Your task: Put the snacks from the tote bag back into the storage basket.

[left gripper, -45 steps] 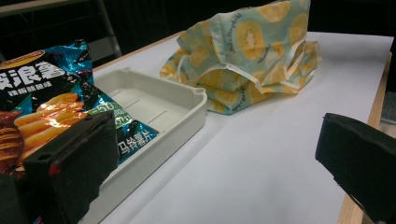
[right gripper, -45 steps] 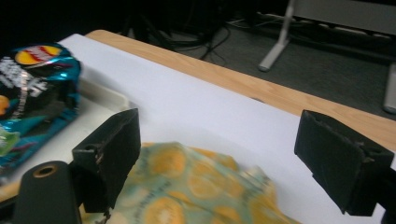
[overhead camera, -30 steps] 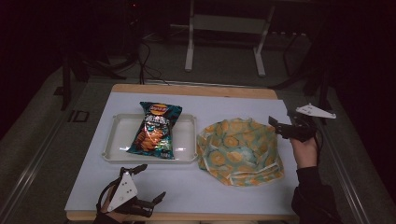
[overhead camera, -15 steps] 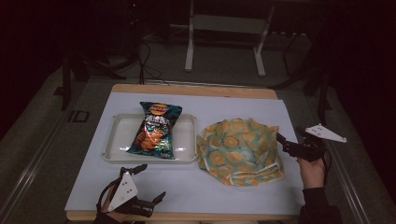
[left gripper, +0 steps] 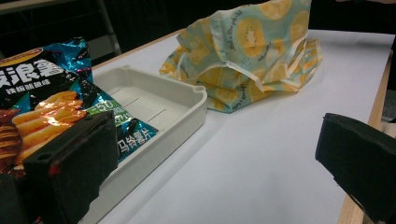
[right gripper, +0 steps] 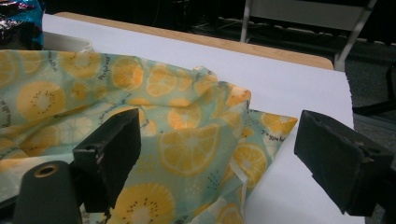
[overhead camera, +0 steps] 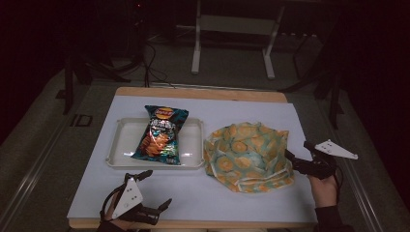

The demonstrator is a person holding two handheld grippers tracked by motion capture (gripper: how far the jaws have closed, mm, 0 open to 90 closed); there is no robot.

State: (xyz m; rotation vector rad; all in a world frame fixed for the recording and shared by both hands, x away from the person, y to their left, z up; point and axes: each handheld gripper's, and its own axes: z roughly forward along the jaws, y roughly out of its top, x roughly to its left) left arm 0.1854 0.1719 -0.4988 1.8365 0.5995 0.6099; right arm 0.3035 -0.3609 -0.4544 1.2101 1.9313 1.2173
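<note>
With my right tool [overhead camera: 300,157] spread wide at the right edge of the citrus-print cloth bag [overhead camera: 247,155] crumpled on the tabletop [overhead camera: 232,203], right of the tray [overhead camera: 193,159], I judge a low pinch on its hem best, left tool [overhead camera: 157,191] idling open.

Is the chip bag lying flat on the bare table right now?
No, the chip bag lies in the white tray, its top edge poking over the tray's far rim.
</note>
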